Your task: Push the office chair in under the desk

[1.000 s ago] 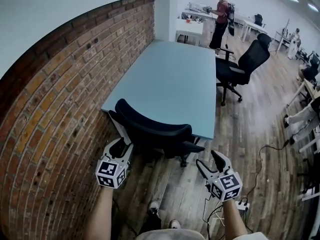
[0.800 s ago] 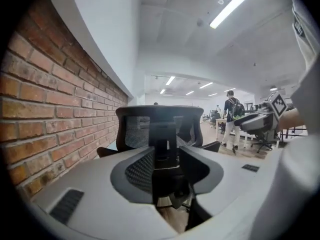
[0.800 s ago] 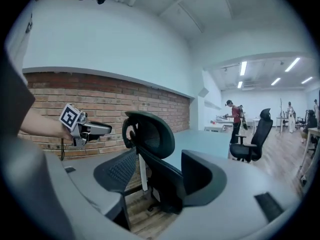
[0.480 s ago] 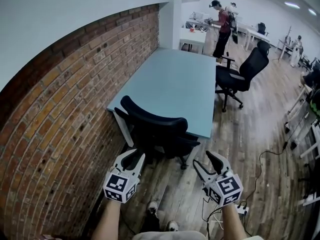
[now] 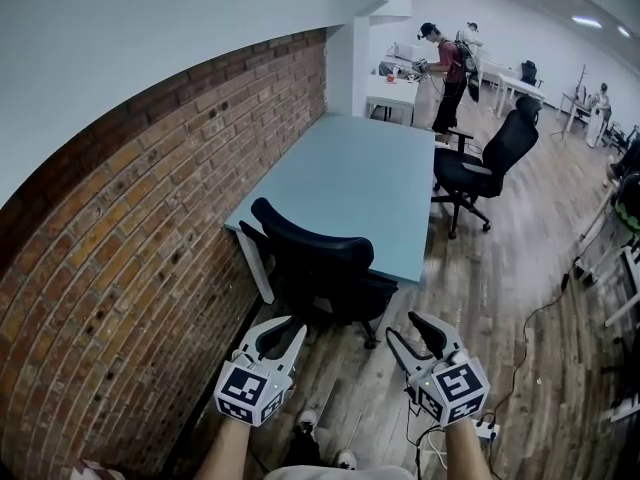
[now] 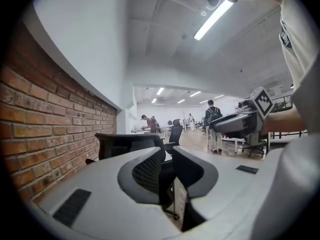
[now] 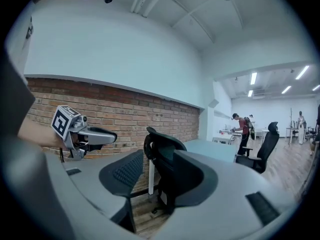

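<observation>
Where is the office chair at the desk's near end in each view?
Head view: office chair at lower centre.
Left gripper view: lower centre-left, beyond the jaws.
Right gripper view: centre, beyond the jaws.
Shared landmark: brick wall, left of the chair in all three.

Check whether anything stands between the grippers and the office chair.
Nothing visible: only bare floor lies between the left gripper, the right gripper and the office chair. Both pairs of jaws have just been closing on nothing.

Head cam steep down; L/R cams approx level, share chair (image 5: 315, 250).
</observation>
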Demonstrator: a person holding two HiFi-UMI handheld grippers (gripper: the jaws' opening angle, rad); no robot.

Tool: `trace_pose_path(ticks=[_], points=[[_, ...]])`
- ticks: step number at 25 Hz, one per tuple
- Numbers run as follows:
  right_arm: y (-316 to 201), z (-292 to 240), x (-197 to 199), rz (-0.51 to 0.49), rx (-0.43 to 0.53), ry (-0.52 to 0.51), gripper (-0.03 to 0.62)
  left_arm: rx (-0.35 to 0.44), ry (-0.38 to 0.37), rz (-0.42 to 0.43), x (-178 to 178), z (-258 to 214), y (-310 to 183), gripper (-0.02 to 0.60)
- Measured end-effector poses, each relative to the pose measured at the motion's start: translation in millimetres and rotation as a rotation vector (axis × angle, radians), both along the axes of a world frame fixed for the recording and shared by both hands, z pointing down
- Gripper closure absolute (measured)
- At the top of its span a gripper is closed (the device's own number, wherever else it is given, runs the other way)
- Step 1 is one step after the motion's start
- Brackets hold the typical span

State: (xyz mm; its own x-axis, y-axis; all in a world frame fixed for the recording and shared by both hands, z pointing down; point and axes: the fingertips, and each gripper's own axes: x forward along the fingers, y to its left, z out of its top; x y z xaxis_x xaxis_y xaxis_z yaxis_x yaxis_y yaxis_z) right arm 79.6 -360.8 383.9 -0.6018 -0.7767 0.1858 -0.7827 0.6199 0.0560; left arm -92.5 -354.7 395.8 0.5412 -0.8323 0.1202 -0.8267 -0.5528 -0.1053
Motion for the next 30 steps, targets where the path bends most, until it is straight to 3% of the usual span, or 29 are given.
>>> trace_pose_path(ticks=[4, 12, 23, 30], points=[[12, -11, 2, -0.002, 0.019, -0.011, 0.41, -0.014, 0.006, -0.018, 3, -10, 12, 0.531], [21, -48, 7, 0.024, 0.075, -0.039, 0.574, 0.031, -0.035, -0.073, 2, -39, 25, 0.569], [26, -76, 0, -0.01, 0.124, 0.003, 0.576, 0.117, -0.068, -0.09, 4, -81, 33, 0.571], [24, -69, -4, -0.018, 0.105, 0.01, 0.576, 0.083, -0.073, -0.096, 3, -78, 31, 0.572]])
